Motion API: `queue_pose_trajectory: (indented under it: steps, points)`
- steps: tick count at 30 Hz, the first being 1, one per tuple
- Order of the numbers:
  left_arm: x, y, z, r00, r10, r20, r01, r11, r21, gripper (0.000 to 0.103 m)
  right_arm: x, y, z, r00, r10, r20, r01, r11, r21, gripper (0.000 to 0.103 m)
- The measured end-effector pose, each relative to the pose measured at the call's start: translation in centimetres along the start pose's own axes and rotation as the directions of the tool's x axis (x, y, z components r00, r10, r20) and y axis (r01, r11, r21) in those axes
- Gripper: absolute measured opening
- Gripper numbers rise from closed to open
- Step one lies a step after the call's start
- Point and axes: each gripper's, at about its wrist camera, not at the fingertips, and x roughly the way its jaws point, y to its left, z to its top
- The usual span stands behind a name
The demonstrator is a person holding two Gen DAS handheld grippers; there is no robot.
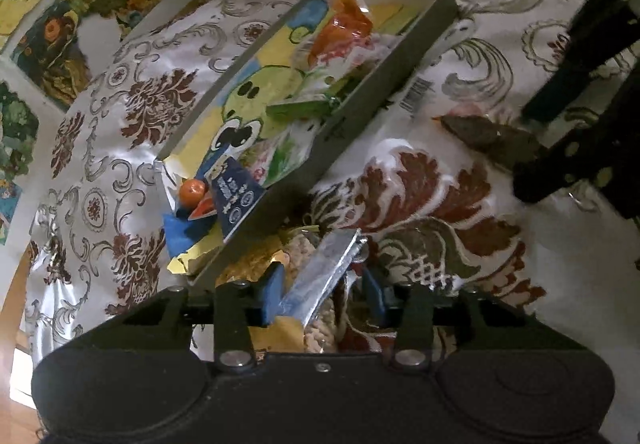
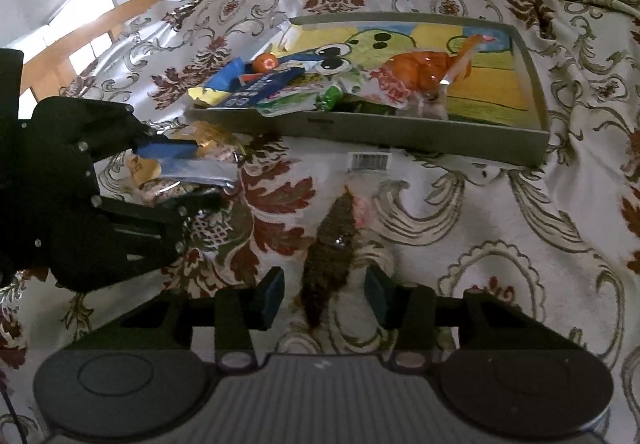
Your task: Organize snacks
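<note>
I see my right gripper (image 2: 324, 298) low in its frame, straddling a dark brown snack in a clear wrapper (image 2: 332, 244) with a barcode; its pads look to be against the wrapper's sides, so I read it as grasping. At mid left of that view my left gripper (image 2: 196, 174) is clenched on a silver-and-gold snack packet (image 2: 200, 164). Both lie on the floral cloth (image 2: 500, 244) just below the grey tray (image 2: 400, 132), which fills the upper middle. Inside it sit an orange wrapper (image 2: 420, 72), a blue packet (image 2: 260, 88), 1 small orange ball (image 2: 265, 62) and a green packet (image 2: 332, 98).
</note>
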Motion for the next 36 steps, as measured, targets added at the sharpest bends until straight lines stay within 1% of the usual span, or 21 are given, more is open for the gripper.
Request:
queue_pose_trajectory:
  steps: [1,2,4,5,6,7,9,11,17,20,23,25,27,29,31,32,33,34,35,36]
  points:
    - [-0.1,0.1,0.0,1.000,-0.002,-0.001,0.002,1.000,-0.004,0.043,0.2,0.1,0.0,1.000,0.000,0.004,0.000,1.000,-0.006,0.053]
    - [-0.1,0.1,0.0,1.000,-0.007,0.001,0.007,1.000,-0.012,0.039,0.4,0.2,0.1,1.000,-0.001,0.006,0.001,1.000,-0.011,0.053]
    - [-0.2,0.2,0.0,1.000,-0.009,0.002,0.009,1.000,-0.027,0.036,0.8,0.5,0.2,1.000,0.000,0.009,0.000,1.000,-0.020,0.051]
    - [-0.2,0.1,0.0,1.000,-0.002,0.002,0.002,1.000,-0.026,0.034,0.9,0.6,0.2,1.000,-0.003,0.011,0.003,1.000,-0.021,0.050]
    - [-0.2,0.0,0.0,1.000,0.008,0.002,-0.008,1.000,-0.023,0.030,1.0,0.7,0.3,1.000,-0.005,0.015,0.005,1.000,-0.022,0.044]
    - [-0.1,-0.2,0.0,1.000,0.020,0.001,-0.020,1.000,-0.018,0.028,1.0,0.7,0.3,1.000,-0.009,0.016,0.010,1.000,-0.024,0.039]
    - [-0.2,-0.4,0.1,0.999,0.045,0.001,-0.045,0.999,-0.013,0.018,1.0,0.7,0.3,1.000,-0.015,0.014,0.016,0.999,-0.030,0.038]
    - [-0.3,-0.4,0.3,0.998,0.058,-0.002,-0.058,0.998,-0.019,0.014,1.0,0.6,0.3,1.000,-0.012,0.012,0.013,1.000,-0.025,0.038]
    - [-0.9,0.4,0.4,0.999,0.038,0.007,-0.037,0.992,-0.117,0.008,0.9,0.5,0.4,1.000,-0.011,0.013,0.011,1.000,-0.012,0.036]
    - [-1.5,0.9,0.7,0.999,-0.014,0.035,0.021,0.983,-0.181,0.008,0.8,0.6,0.3,1.000,-0.009,0.022,0.009,1.000,-0.013,0.036]
    - [-1.8,0.7,1.1,0.995,-0.088,0.056,0.099,0.964,-0.245,0.008,0.9,0.5,0.2,1.000,-0.008,0.026,0.009,1.000,-0.019,0.039]
    - [-1.5,0.7,1.1,0.988,-0.146,0.057,0.156,0.941,-0.300,0.007,1.1,0.5,0.2,1.000,-0.007,0.028,0.007,1.000,-0.020,0.043]
    - [-1.0,0.7,0.8,0.980,-0.189,0.054,0.196,0.917,-0.347,0.007,1.3,0.6,0.2,1.000,-0.005,0.028,0.006,1.000,-0.030,0.045]
    - [-0.7,0.8,0.6,0.977,-0.205,0.054,0.210,0.902,-0.378,0.007,1.6,0.8,0.3,0.999,-0.013,0.034,0.015,0.999,-0.049,0.045]
    - [-0.4,1.4,0.3,0.972,-0.225,0.064,0.231,0.876,-0.423,0.007,1.8,1.0,0.4,0.999,-0.016,0.036,0.018,0.998,-0.060,0.037]
    - [-0.4,1.7,0.1,0.969,-0.235,0.071,0.241,0.861,-0.447,0.007,1.9,1.1,0.4,0.999,-0.015,0.036,0.018,0.998,-0.060,0.037]
    - [-0.3,2.1,0.0,0.966,-0.245,0.082,0.254,0.844,-0.473,0.007,1.9,1.2,0.5,0.999,-0.019,0.035,0.021,0.998,-0.061,0.034]
    - [-0.3,2.4,-0.1,0.964,-0.250,0.092,0.262,0.831,-0.490,0.007,1.7,1.3,0.6,0.999,-0.022,0.037,0.024,0.998,-0.062,0.029]
    - [-0.4,2.6,-0.2,0.963,-0.250,0.101,0.266,0.821,-0.505,0.007,1.5,1.3,0.6,0.999,-0.019,0.044,0.022,0.998,-0.060,0.027]
    - [-0.5,2.8,-0.2,0.962,-0.248,0.111,0.269,0.813,-0.517,0.007,1.2,1.4,0.8,0.999,-0.014,0.051,0.017,0.998,-0.054,0.022]
